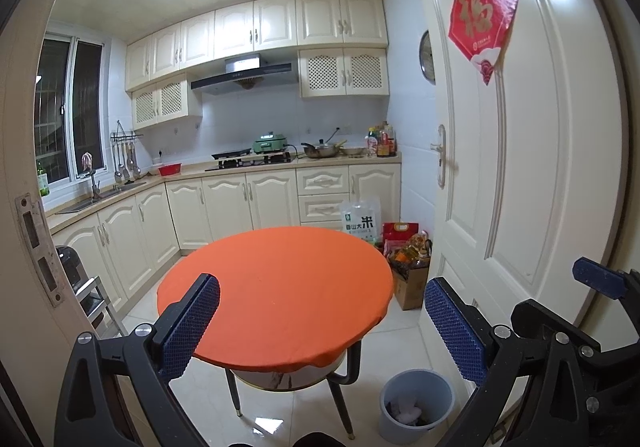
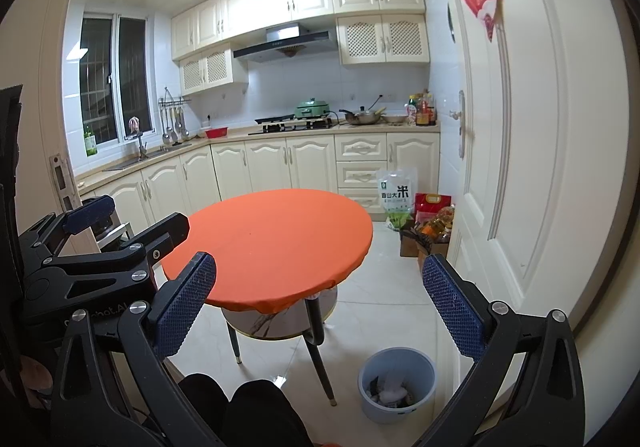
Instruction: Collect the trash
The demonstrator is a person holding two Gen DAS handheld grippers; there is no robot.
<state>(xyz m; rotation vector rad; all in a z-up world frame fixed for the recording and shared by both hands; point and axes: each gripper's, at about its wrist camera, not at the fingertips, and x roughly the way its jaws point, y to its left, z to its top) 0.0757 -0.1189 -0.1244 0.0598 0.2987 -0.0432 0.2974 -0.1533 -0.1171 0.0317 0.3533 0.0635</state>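
A grey-blue waste bin (image 1: 416,403) stands on the floor to the right of a round table with an orange cloth (image 1: 276,287). Crumpled white and dark trash lies inside the bin (image 2: 396,385). My left gripper (image 1: 320,323) is open and empty, held in front of the table. My right gripper (image 2: 320,311) is open and empty too, beside the left one. The left gripper shows at the left of the right wrist view (image 2: 132,223). The table top (image 2: 272,243) carries nothing that I can see.
A white door (image 1: 520,167) stands open on the right. Boxes, oil bottles and a rice bag (image 1: 362,221) sit on the floor by the cabinets. A metal step stool (image 1: 92,295) stands at the left. Kitchen counters run along the back wall.
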